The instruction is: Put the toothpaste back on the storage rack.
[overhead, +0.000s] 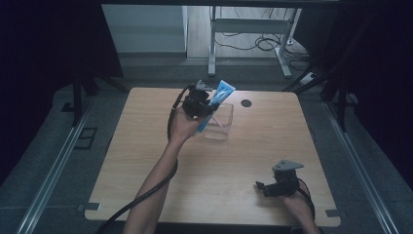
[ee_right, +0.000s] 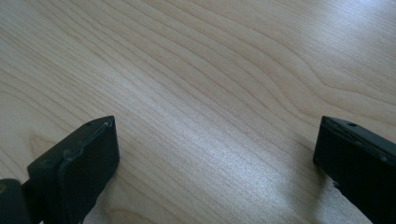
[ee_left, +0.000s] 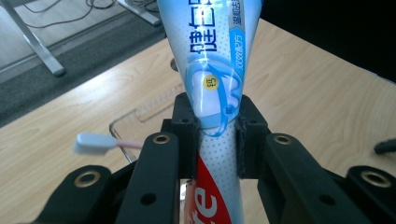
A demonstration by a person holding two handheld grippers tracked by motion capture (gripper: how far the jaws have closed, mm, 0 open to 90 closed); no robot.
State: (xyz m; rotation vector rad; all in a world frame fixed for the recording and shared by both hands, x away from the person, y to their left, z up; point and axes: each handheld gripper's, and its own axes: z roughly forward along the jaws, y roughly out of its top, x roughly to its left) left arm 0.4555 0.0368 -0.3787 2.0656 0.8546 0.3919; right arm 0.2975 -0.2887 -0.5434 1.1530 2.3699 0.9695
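My left gripper (overhead: 203,108) is shut on a blue, white and red toothpaste tube (overhead: 217,100), held above the clear plastic box (overhead: 222,122) near the table's far middle. In the left gripper view the toothpaste tube (ee_left: 216,88) stands upright, clamped between the two black jaws, and the left gripper (ee_left: 215,140) hovers over the clear box (ee_left: 140,114). A pink-handled toothbrush (ee_left: 100,143) with a white head lies across the box. My right gripper (overhead: 260,186) rests low over the table's near right, open with nothing in it. In the right gripper view the right gripper (ee_right: 215,149) shows wide-apart jaws above bare wood.
The wooden table (overhead: 146,161) has a round black cable hole (overhead: 246,103) at the far side, right of the box. Beyond the far edge stand white desk legs (overhead: 212,44) with cables on the floor. Metal rails (overhead: 53,165) run along both sides of the table.
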